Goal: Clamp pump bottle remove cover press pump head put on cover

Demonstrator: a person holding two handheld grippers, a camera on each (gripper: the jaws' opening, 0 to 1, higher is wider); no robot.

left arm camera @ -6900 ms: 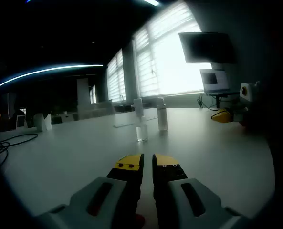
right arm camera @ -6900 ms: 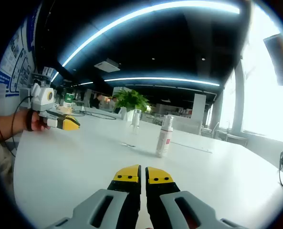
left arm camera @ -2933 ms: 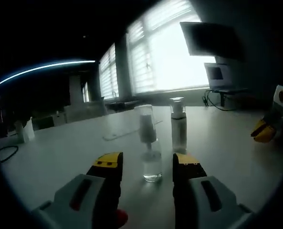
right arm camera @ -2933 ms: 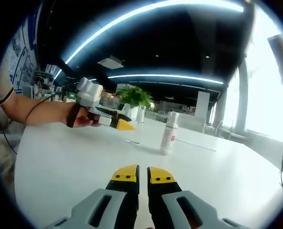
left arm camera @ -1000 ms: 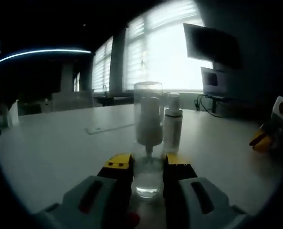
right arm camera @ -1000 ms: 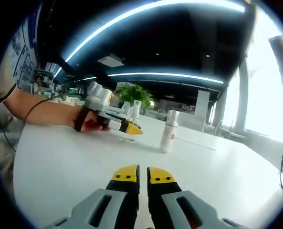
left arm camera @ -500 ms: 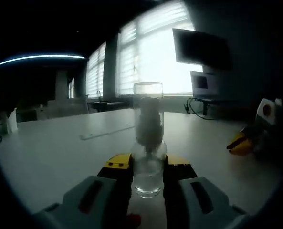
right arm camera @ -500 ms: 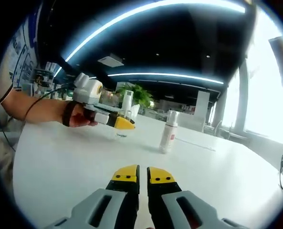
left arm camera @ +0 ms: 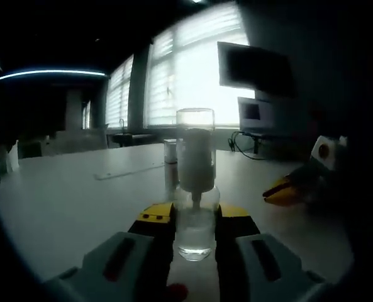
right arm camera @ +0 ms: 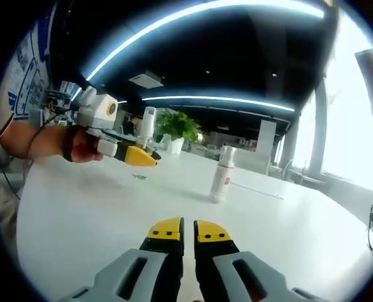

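Clear, likely slippery light pump bottle [left arm camera: 195,207] clamped low in left hand-held gripper [left arm camera: 195,217]; right hand-held gripper [right arm camera: 180,230] closed, empty.

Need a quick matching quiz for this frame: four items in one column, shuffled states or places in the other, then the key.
Items
1. clear pump bottle
2. white bottle
3. left tongs
4. right tongs

States
A. shut, holding nothing
B. standing alone on the table
C. shut on a bottle
D. clamped and lifted off the table, cover still on

Pairs: 1-D, 2-B, 3-C, 4-A
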